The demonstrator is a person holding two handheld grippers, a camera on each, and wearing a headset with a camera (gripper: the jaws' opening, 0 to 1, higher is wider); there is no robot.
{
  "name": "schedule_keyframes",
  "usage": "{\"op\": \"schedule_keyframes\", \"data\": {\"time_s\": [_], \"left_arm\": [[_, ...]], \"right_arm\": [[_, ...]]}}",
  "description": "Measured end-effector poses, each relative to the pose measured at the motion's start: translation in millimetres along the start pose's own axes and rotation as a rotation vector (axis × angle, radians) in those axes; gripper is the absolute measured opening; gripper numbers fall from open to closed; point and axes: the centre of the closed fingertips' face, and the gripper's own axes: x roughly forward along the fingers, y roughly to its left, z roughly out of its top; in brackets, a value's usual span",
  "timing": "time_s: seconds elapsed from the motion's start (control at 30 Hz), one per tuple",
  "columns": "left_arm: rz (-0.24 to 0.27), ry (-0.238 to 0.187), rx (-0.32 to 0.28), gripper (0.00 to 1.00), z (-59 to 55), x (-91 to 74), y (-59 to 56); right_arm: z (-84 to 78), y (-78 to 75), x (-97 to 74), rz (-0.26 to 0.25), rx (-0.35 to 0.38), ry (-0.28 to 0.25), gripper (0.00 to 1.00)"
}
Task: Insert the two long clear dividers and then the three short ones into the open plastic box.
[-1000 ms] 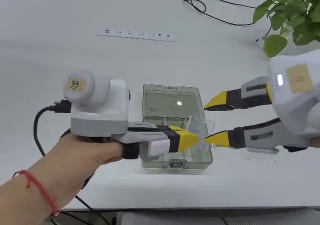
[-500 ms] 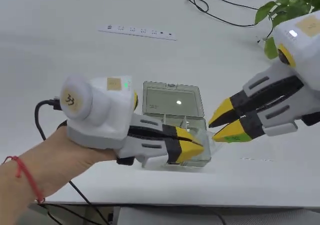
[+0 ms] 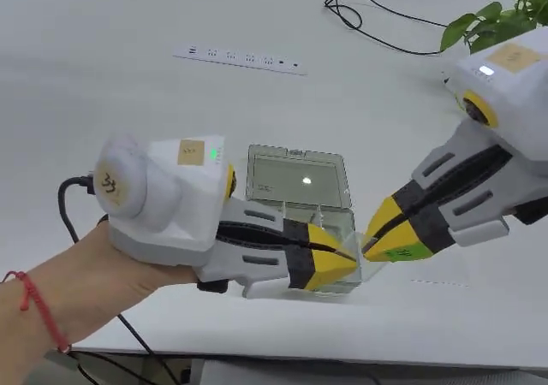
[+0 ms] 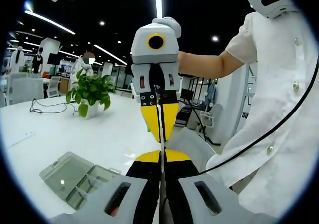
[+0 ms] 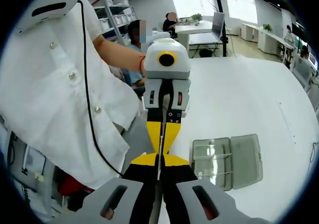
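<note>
**One clear divider pinched by both claws at the box corner**

Meeting tip to tip at the near right corner of the open plastic box [image 3: 332,221]: left claw [image 3: 349,262] reaching in from the left, right claw [image 3: 368,248] slanting down from the right. Each pressed together on the same clear divider [image 3: 363,263], seen edge-on in both gripper views as a thin bright line running from one pair of yellow tips into the other. Long or short: cannot tell. Held just over that corner, not yet seated; touching the box wall or not, cannot tell.

On the white bench [image 3: 128,103], box base towards the person, lid [image 3: 300,178] lying flat open behind it. Inside the base, upright dividers [image 3: 318,212] already standing, number unclear.

Around the left gripper's handle, a hand [image 3: 120,274], with a red cord bracelet [image 3: 38,304] at the wrist and a black cable [image 3: 67,210] trailing from the gripper's back. Farther back on the bench, well apart from the box, a white power strip [image 3: 242,58] and a loose black cord [image 3: 377,13]; at the far right, a leafy green plant [image 3: 492,21]
</note>
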Motion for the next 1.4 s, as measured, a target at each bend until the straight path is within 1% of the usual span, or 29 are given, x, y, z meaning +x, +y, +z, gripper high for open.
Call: {"op": "schedule_keyframes", "data": {"time_s": [0.13,0.33,0.47,0.7,0.9,1.13,1.23,1.37,1.4], "left_arm": [[0.001,0.006,0.003,0.0,-0.5,-0.4,0.2],[0.006,0.017,0.017,0.0,-3.1,0.0,1.5],[0.01,0.019,0.007,0.0,-5.1,-0.7,2.1],[0.025,0.014,0.002,0.0,-5.8,-2.6,4.0],[0.041,0.025,0.002,0.0,-9.2,-4.1,5.5],[0.064,0.029,0.001,0.05,-11.7,-8.9,8.3],[0.079,0.032,0.002,0.09,-13.5,-11.2,10.0],[0.103,0.047,0.0,0.11,-20.1,-15.8,13.0],[0.112,0.051,-0.004,0.14,-22.0,-17.5,14.1]], "right_arm": [[0.0,-0.3,0.7,-0.002,0.0,-0.001,0.03],[-1.3,-0.3,2.6,-0.009,-0.019,0.012,0.03],[-2.3,-0.6,4.2,-0.016,-0.033,0.019,0.03],[-0.6,-2.1,4.9,-0.03,-0.038,0.017,0.03],[-0.9,-3.2,5.3,-0.037,-0.041,0.02,0.03],[1.1,-6.5,4.7,-0.055,-0.043,0.015,0.03],[1.9,-8.8,4.3,-0.067,-0.046,0.016,0.03],[3.4,-12.2,3.6,-0.081,-0.044,0.011,0.03],[3.5,-13.1,3.6,-0.085,-0.045,0.012,0.03]]}}
